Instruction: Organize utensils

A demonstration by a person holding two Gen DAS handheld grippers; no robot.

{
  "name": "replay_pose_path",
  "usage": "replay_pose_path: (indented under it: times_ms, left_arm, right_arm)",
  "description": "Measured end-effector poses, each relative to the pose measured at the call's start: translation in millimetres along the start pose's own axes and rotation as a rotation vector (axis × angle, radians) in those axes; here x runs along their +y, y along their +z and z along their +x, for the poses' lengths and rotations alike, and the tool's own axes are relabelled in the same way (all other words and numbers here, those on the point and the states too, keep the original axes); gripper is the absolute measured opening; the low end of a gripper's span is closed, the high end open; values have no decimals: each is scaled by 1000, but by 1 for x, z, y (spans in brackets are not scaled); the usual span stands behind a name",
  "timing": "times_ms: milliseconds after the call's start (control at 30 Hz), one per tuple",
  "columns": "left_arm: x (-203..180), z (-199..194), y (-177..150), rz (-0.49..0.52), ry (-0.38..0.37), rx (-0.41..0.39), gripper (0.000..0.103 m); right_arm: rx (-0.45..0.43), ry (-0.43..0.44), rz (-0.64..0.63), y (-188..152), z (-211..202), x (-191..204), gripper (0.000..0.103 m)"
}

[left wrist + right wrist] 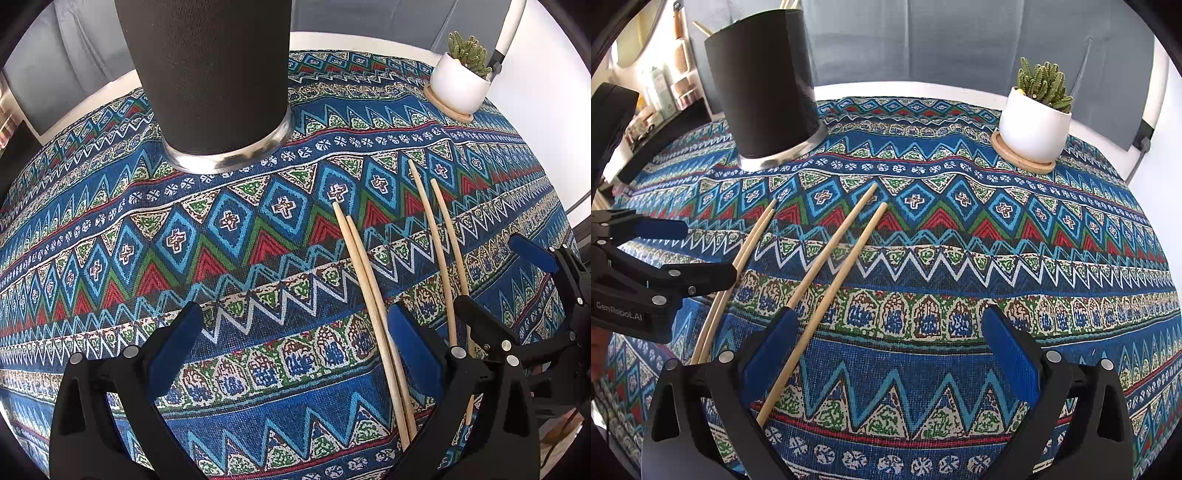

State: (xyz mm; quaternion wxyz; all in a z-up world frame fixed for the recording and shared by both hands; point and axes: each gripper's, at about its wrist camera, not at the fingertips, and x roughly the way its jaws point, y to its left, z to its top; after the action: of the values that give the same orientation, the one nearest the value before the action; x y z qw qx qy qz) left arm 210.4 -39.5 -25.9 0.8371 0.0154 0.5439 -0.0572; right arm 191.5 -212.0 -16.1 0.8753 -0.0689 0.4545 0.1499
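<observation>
Left gripper (295, 343): we held its blue-padded jaws wide, with nothing between them, low in the left wrist view.
Right gripper (897, 350): we kept it spread wide too, gripping nothing; one chopstick ran just inside its left finger.
Chopsticks: we saw one touching pair (369, 295) lying flat right of centre, a second, slightly splayed pair (831, 266) beside it.
Utensil holder (768, 88): black cylinder with a steel base, upright at upper left, sticks poking above its rim.
Tablecloth (960, 258): blue patterned.
Potted cactus (1034, 114): upper right, on a wooden saucer.
</observation>
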Motion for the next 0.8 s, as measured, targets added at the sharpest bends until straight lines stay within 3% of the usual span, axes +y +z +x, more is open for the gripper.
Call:
replay_pose_path:
  times_ms: [267,800]
  left_arm:
    - [-11,3,2,13,32,21,97]
    - [-1,0,-11,135,-4,-84,99]
  right_arm:
    - [0,0,0,0,0,0,96]
    - [0,2,-6,0,0,1,96]
